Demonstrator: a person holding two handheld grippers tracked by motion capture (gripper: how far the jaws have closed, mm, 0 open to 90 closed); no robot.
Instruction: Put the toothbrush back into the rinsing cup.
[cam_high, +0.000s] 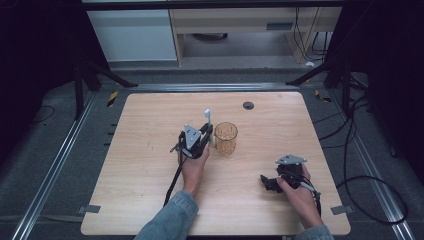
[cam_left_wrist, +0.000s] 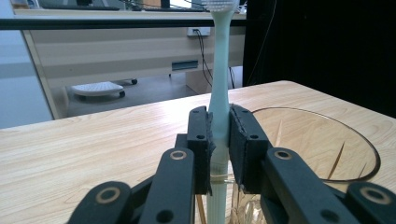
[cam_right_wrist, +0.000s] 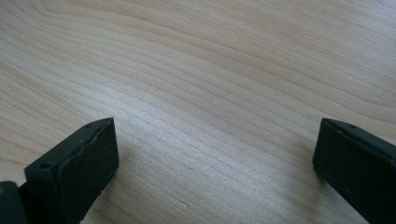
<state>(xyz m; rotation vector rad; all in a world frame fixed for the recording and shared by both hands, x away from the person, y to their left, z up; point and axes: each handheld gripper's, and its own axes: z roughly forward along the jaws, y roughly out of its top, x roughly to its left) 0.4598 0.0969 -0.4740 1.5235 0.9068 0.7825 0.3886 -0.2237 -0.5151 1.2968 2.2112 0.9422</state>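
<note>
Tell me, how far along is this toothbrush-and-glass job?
Done: the left tool has picked up the pale toothbrush and grips its handle, holding it upright. In hand: it holds the brush right beside the amber glass, its lower end outside the glass wall. Left, probably: lifting it over the rim and letting go. The right tool rests open above bare table.

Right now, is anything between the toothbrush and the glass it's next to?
Nothing visible. The left gripper holds the toothbrush upright just beside the glass, whose open mouth has nothing over it.
</note>
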